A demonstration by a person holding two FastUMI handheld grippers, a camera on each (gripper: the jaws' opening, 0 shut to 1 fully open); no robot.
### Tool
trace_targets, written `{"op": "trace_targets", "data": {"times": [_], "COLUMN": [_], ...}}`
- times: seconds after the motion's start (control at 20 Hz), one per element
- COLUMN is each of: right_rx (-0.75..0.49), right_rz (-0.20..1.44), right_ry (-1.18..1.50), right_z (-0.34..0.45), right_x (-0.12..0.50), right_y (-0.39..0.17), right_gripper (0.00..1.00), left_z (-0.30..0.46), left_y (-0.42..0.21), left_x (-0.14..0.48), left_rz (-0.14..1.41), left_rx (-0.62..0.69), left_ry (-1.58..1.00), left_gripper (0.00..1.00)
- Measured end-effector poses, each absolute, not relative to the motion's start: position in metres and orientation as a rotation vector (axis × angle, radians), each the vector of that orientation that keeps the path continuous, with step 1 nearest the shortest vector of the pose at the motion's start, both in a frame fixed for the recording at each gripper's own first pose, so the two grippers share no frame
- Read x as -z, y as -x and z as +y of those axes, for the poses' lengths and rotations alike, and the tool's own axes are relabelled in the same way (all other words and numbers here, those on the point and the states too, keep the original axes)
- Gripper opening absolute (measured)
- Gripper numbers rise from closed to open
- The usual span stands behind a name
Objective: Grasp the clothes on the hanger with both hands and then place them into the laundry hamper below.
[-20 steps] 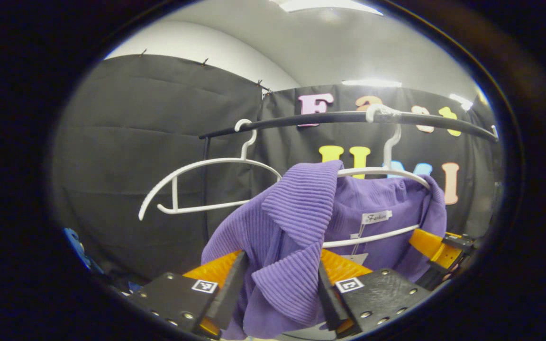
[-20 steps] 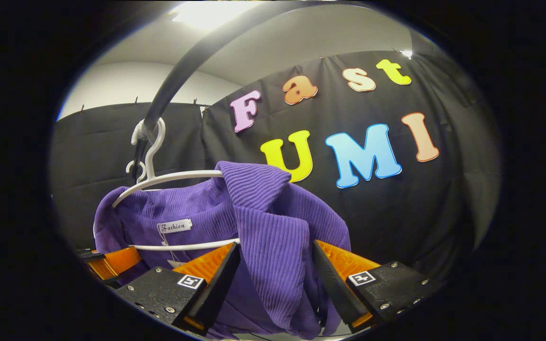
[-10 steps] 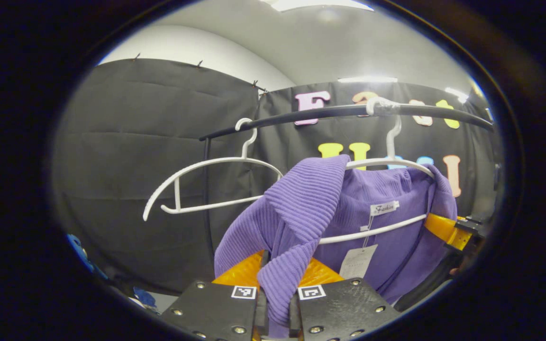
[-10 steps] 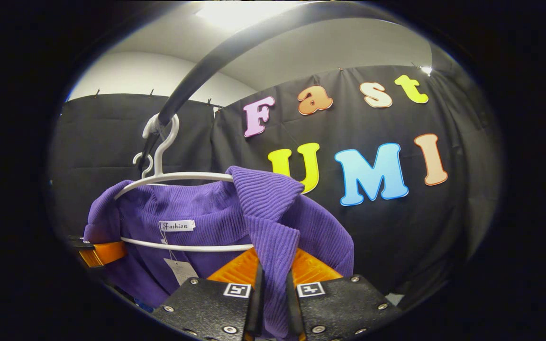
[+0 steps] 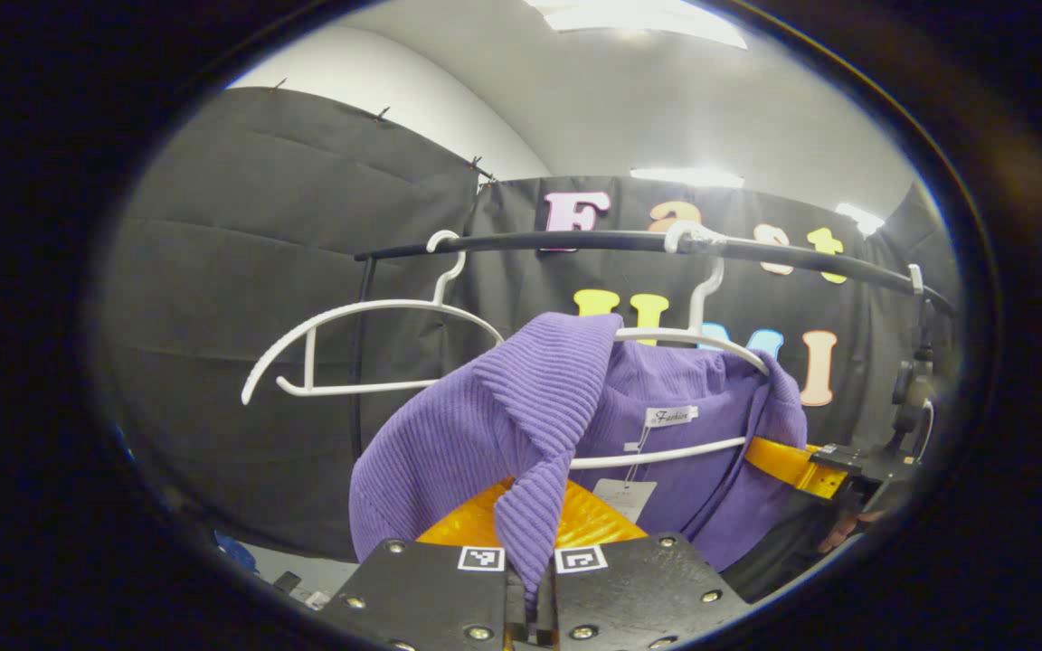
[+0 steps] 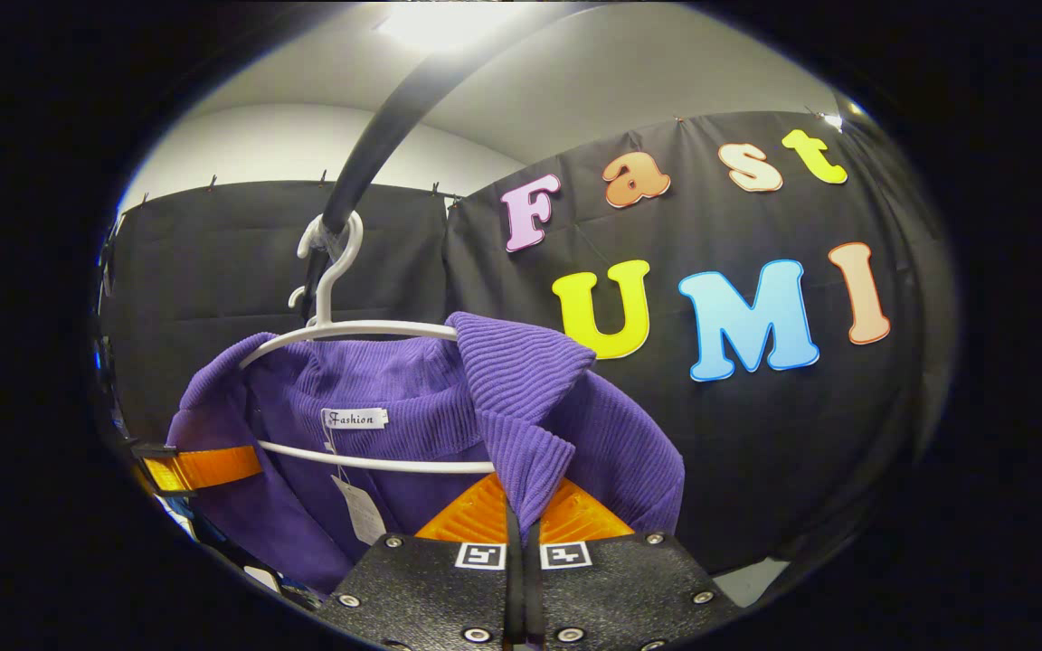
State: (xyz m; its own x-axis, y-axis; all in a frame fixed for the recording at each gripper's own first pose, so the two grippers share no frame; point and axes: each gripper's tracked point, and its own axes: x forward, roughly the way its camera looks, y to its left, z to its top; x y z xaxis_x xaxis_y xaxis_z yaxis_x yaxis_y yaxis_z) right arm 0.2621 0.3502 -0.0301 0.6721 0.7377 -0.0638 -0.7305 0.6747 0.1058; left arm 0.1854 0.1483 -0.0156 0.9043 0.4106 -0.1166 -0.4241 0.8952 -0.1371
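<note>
Both grippers clamped on purple top, not yet off hanger.
Left gripper (image 5: pixel 530 597) & right gripper (image 6: pixel 516 592) fingers pinch purple top (image 5: pixel 521 416) collar folds, centre frame, draped on white hanger (image 6: pixel 349 330). Risk: pulling down snags hanger, fabric slips from the fingers.

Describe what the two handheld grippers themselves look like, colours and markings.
The left gripper has two black plates studded with silver screws, each carrying a small black-and-white square marker, and ribbed orange fingers ahead of them. The right gripper is built the same: black screwed plates, square markers, orange fingers.
</note>
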Motion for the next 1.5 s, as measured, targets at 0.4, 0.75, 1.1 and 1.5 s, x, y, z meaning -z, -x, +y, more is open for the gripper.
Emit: {"op": "trace_targets", "data": {"times": [0.4, 0.75, 1.1, 1.5], "right_rx": [-0.677, -0.553, -0.474, -0.457], "right_rz": [0.053, -0.054, -0.148, -0.189], "right_ry": [-0.055, -0.01, 0.055, 0.13], "right_z": [0.327, 0.304, 0.284, 0.298], "right_x": [0.024, 0.01, -0.009, -0.018], "right_y": [-0.272, -0.281, -0.262, -0.259], "right_gripper": [0.0, 0.0, 0.0, 0.0], "left_z": [0.167, 0.199, 0.239, 0.282], "left_y": [-0.153, -0.138, -0.122, -0.137], "left_x": [-0.03, -0.054, -0.067, -0.075], "left_rz": [-0.02, -0.085, -0.128, -0.146], "left_rx": [-0.412, -0.436, -0.457, -0.428], "left_ry": [0.218, 0.206, 0.179, 0.171], "left_gripper": [0.05, 0.05, 0.0, 0.05]}}
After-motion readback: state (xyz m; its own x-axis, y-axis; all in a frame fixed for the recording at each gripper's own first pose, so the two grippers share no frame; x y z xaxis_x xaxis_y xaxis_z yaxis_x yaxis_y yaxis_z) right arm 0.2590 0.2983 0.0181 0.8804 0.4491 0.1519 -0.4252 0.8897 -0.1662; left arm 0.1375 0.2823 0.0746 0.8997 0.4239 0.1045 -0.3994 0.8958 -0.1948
